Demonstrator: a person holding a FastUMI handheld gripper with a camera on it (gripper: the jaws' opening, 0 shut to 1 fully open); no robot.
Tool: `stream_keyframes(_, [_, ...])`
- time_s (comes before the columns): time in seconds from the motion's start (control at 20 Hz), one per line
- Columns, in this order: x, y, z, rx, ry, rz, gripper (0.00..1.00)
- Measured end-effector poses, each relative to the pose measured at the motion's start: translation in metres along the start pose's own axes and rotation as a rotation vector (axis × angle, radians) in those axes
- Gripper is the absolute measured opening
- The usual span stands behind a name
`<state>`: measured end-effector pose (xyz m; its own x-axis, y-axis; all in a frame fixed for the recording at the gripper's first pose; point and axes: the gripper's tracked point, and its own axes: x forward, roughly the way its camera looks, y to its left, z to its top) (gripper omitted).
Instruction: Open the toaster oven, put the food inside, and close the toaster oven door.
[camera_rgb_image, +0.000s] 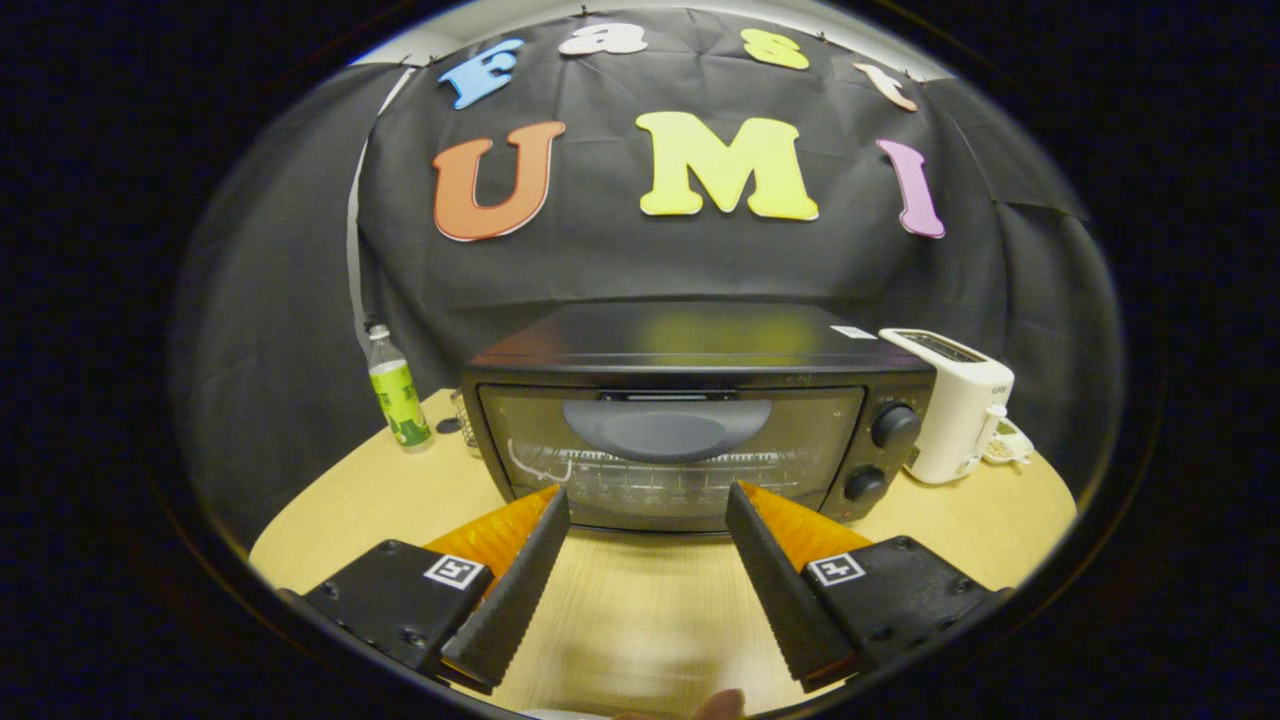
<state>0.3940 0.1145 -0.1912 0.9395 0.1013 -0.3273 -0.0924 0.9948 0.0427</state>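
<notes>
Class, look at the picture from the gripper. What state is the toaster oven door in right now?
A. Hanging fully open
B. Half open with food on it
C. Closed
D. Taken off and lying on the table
C: the toaster oven door sits flush against its front, handle at the top, while the gripper is open just before it, holding nothing.

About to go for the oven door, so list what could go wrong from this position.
1. The toaster oven door is shut, and the gripper is open with its tips low against the glass. The handle sits higher at the top edge, so closing here would likely miss it.
2. The white toaster stands close beside the oven's knobs; a drift that way could bump either.
3. The bottle on the other side looks easy to tip.
</notes>
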Motion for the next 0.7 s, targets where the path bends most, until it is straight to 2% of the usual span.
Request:
stream_keyframes(0.25, [-0.019, 0.015, 0.034, -0.022, -0.084, 0.013, 1.00])
stream_keyframes(0.7, [-0.115, 0.020, 0.078, 0.012, -0.208, 0.033, 1.00])
